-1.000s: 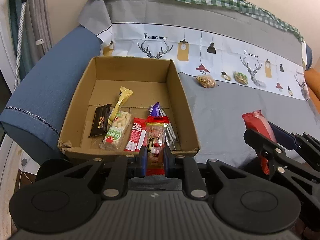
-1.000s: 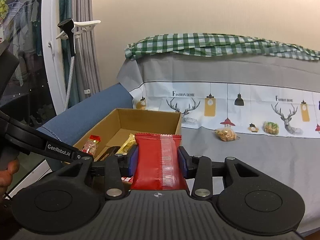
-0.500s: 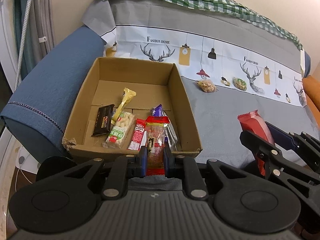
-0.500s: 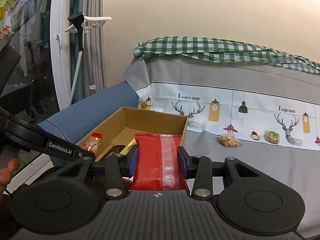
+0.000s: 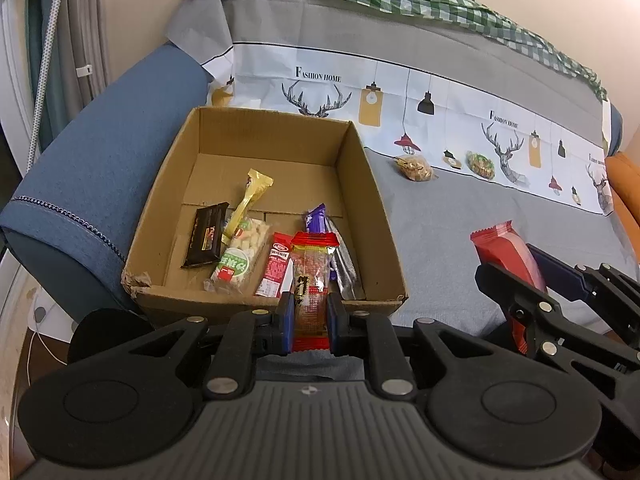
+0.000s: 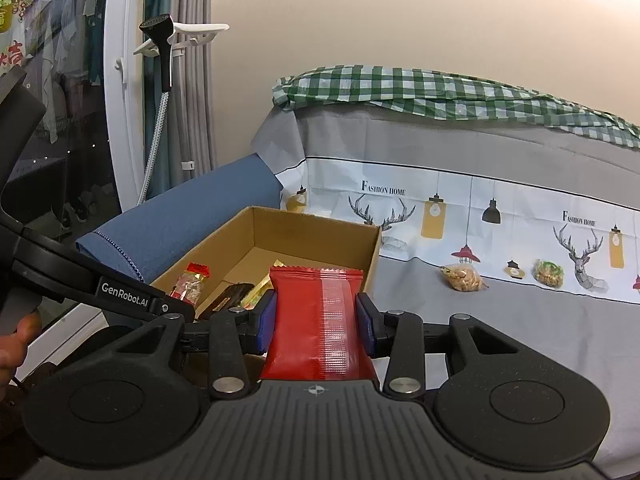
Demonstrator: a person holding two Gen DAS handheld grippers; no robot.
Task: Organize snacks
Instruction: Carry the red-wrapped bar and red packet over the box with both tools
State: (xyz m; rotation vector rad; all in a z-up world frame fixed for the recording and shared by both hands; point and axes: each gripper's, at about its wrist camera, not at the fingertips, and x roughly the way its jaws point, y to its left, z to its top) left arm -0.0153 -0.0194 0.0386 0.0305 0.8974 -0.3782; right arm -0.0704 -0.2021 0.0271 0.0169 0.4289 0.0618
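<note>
While both grippers are hovering near the box:
Left wrist view, pose: the left gripper [image 5: 308, 318] is tilting steeply down over the near wall of the box [image 5: 362, 152].
Left jaws: nearly together, pinching a clear snack [image 5: 312, 276] with red ends.
Box: holding five other snacks.
Writing: "FASHION HOME" on the cover [image 5: 460, 98].
Right wrist view, pose: the right gripper [image 6: 317, 322] is pointing slightly down, beside the box.
Right jaws: partly apart, clamping a red pack [image 6: 320, 320].
Writing: "GenRobot.AI" on the left gripper.
</note>
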